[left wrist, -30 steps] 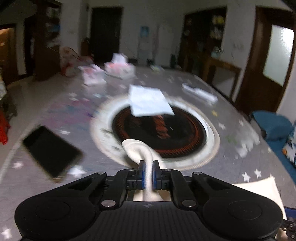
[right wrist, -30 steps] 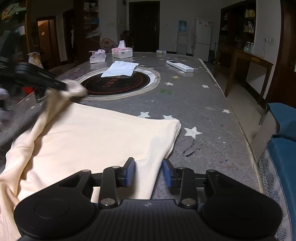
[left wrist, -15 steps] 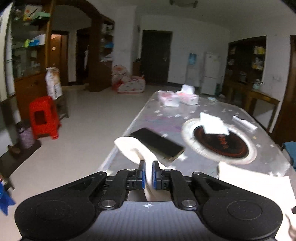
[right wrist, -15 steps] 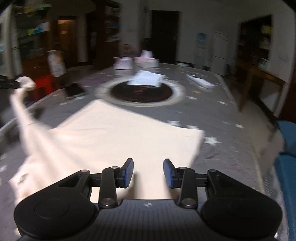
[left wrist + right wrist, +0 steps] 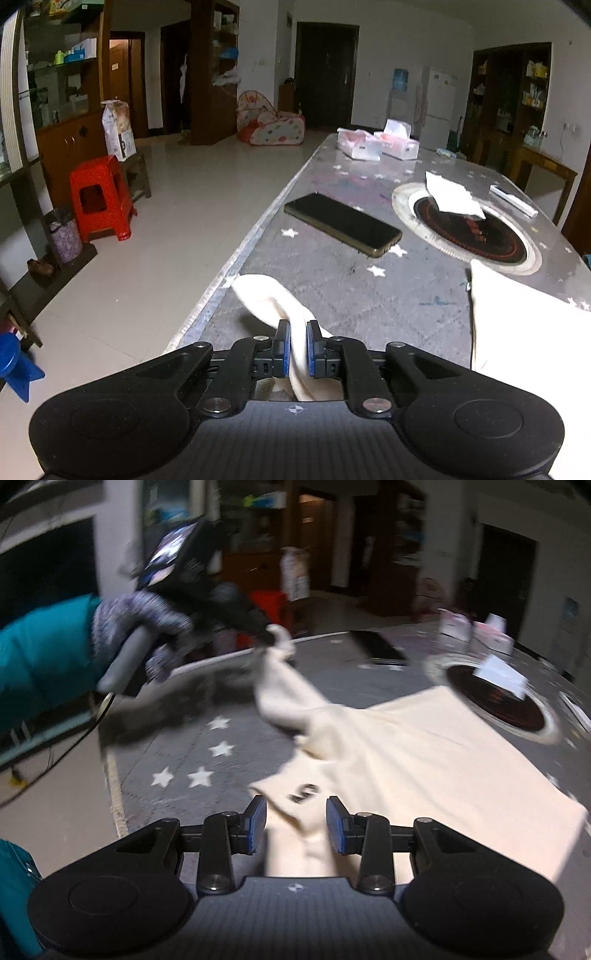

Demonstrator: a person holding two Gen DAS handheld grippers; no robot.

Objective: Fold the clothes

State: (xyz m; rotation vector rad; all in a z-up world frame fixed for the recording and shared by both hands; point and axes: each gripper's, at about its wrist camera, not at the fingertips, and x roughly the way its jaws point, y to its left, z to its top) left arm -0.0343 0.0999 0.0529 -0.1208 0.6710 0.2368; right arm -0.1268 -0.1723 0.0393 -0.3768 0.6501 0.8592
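On the grey star-patterned table [image 5: 177, 738] lies the cream garment [image 5: 424, 753], spread flat over the middle of the tabletop, with one end drawn up into a twisted strip toward the table's left edge. The right wrist view is smeared by motion, so the small dark mark on the cloth near the right gripper cannot be read, and the garment's near edge is hidden under the gripper body. The left gripper [image 5: 298, 347] is clamped on that raised strip: its blue pads [image 5: 283, 349] press the cloth from both sides, and a rounded fold of fabric bulges out just ahead of the fingertips, near the table's edge. From the right wrist view, the left gripper [image 5: 266, 637] is held by a gloved hand [image 5: 136, 627] in a teal sleeve [image 5: 44, 657], its tip buried in the bunched cloth. The right gripper [image 5: 296, 821] stands with its fingers spread wide, and the garment's near part lies between and below them; whether the pads touch the cloth cannot be told. Beyond the garment, a dark phone [image 5: 341, 223] lies flat near the left edge, and a white folded paper [image 5: 452, 195] rests on a round black burner [image 5: 480, 232]. Two tissue boxes [image 5: 380, 142] sit at the far end. A red stool [image 5: 101, 195] stands on the floor, well apart from the table.
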